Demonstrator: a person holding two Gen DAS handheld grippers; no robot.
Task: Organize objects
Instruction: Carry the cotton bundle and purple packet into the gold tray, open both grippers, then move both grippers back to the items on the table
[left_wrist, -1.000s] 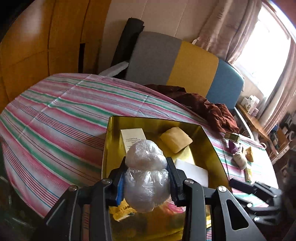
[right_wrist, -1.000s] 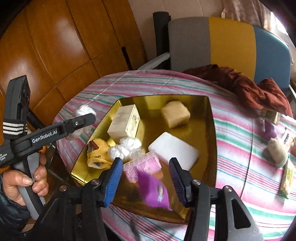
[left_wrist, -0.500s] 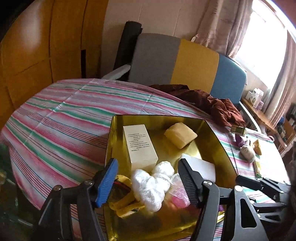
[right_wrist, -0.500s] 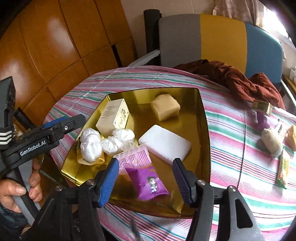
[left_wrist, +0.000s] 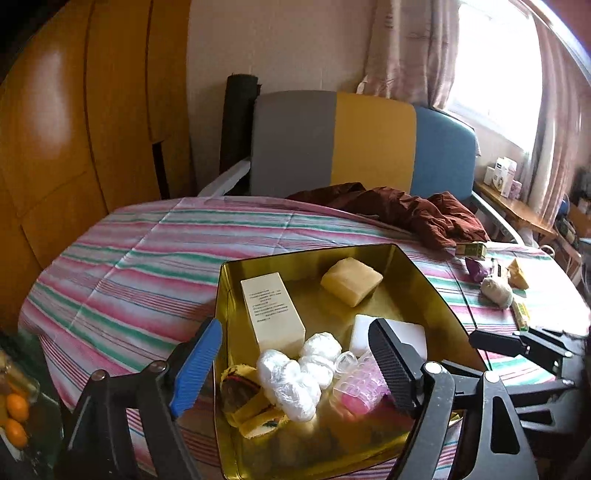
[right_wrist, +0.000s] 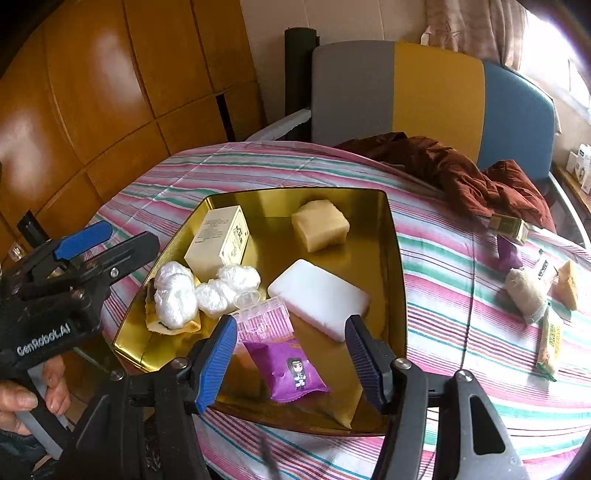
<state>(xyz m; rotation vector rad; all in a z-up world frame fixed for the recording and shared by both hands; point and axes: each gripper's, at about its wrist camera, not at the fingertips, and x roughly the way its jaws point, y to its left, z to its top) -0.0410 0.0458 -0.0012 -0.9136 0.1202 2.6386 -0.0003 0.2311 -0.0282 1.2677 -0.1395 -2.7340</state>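
A gold tray (left_wrist: 436, 291) (right_wrist: 391, 236) on the striped table holds a cream box (left_wrist: 271, 312) (right_wrist: 218, 243), a tan block (left_wrist: 351, 280) (right_wrist: 319, 225), a white slab (right_wrist: 319, 299), white plastic-wrapped bundles (left_wrist: 291, 380) (right_wrist: 175, 291), a pink clear case (right_wrist: 264, 323) and a purple packet (right_wrist: 290, 371). My left gripper (left_wrist: 295, 365) is open and empty above the tray's near side. My right gripper (right_wrist: 291, 365) is open and empty over the purple packet.
A brown cloth (right_wrist: 461, 173) lies at the table's far side before a grey, yellow and blue chair (left_wrist: 369, 140). Loose items lie right of the tray: a green box (right_wrist: 509, 227), a purple piece (right_wrist: 509, 254), a beige bundle (right_wrist: 526, 291), a snack bar (right_wrist: 550, 341).
My left gripper opened and dropped the white plastic bundle into the tray, then drew back. My right gripper let go of the purple packet, which now lies still in the tray.
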